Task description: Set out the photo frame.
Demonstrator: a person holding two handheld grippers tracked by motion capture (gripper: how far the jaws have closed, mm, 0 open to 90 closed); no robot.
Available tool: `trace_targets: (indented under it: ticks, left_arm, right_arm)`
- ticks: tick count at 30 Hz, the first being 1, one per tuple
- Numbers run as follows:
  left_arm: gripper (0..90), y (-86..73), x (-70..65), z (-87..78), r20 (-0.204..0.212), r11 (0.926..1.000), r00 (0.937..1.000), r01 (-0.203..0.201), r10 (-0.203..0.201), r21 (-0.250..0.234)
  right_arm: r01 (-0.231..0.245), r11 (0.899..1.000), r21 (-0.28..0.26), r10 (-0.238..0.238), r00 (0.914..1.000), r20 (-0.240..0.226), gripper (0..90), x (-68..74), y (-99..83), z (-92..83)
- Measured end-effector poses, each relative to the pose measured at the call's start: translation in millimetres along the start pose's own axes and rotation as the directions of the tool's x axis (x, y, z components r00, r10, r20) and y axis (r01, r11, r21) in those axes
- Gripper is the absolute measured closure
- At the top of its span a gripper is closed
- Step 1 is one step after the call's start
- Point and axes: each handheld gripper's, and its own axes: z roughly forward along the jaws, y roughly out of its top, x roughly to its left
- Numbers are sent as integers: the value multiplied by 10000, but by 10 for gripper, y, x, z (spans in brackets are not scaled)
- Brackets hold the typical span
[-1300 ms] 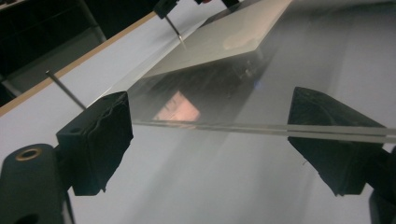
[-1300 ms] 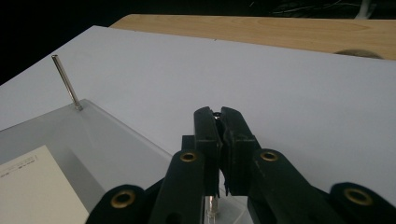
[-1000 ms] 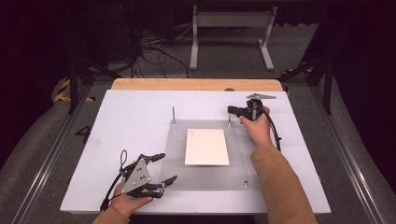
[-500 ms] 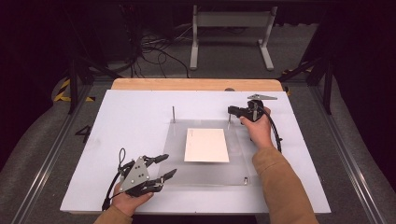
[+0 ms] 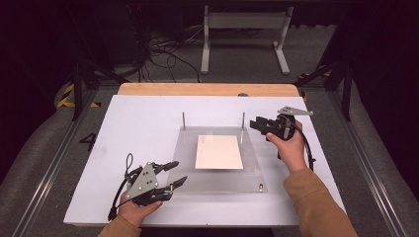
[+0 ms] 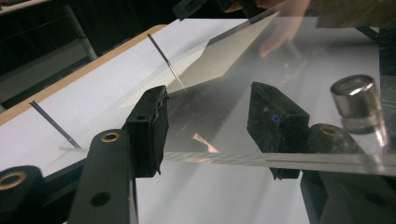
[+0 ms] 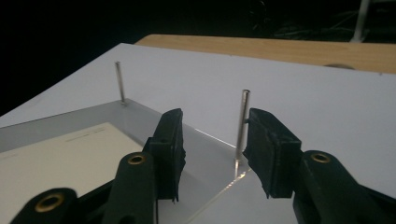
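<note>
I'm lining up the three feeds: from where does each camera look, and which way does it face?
High view: above the person's side, facing forward and down on the white board; both forearms, left gripper, right gripper.
Left gripper view: rides that gripper, looks across the clear plate; its black jaws.
Right gripper view: faces a metal pin; its jaws.
Shared: plate, pins, paper sheet.

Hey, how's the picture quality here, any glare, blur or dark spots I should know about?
High view: white board evenly lit, surroundings nearly black. Left gripper view: glare and reflections wash across the clear plate; far hand blurred. Right gripper view: background dark, near pin sharp, paper sheet dim.
</note>
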Motion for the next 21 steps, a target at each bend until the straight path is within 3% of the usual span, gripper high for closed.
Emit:
trace_targets:
  ticks: [2,3,5,8,12,14,15,17,21]
  left_arm:
    - [472,8,5,1,-7,10000,10000,37,-37,-16]
    - [472,16,5,0,10,9999,9999,130,-130,-16]
    - [472,26,14,1,21,9999,9999,116,-116,-42]
    - [472,43,22,1,56,9998,9998,178,-178,-24]
    - [472,70,35,0,78,9998,9998,185,-185,48]
    - [472,79,34,-3,110,9997,9996,255,-256,64]
    - [472,79,34,-3,110,9997,9996,255,-256,64]
    - [473,85,42,-6,164,9997,9996,236,-237,75]
    - [473,100,58,-7,226,9996,9993,292,-293,48]
  right_arm:
    - [131,9998,-121,-132,9999,-86,535,42,0,-61]
    - [299,9993,-218,-309,9985,-453,514,132,-11,-185]
    - [367,9990,-241,-380,9976,-578,508,163,-18,-222]
    - [1187,9927,-190,-1197,9905,-670,483,305,-47,-375]
    - [1199,9886,-910,-1290,9864,-1022,502,461,-83,-600]
    - [1403,9878,-676,-1466,9841,-1002,478,525,-75,-668]
    - [1858,9807,-605,-1904,9782,-827,476,574,-64,-735]
    - [2016,9771,-675,-2067,9750,-813,469,610,-59,-795]
    - [2688,9598,-814,-2753,9577,-838,434,752,-76,-1005]
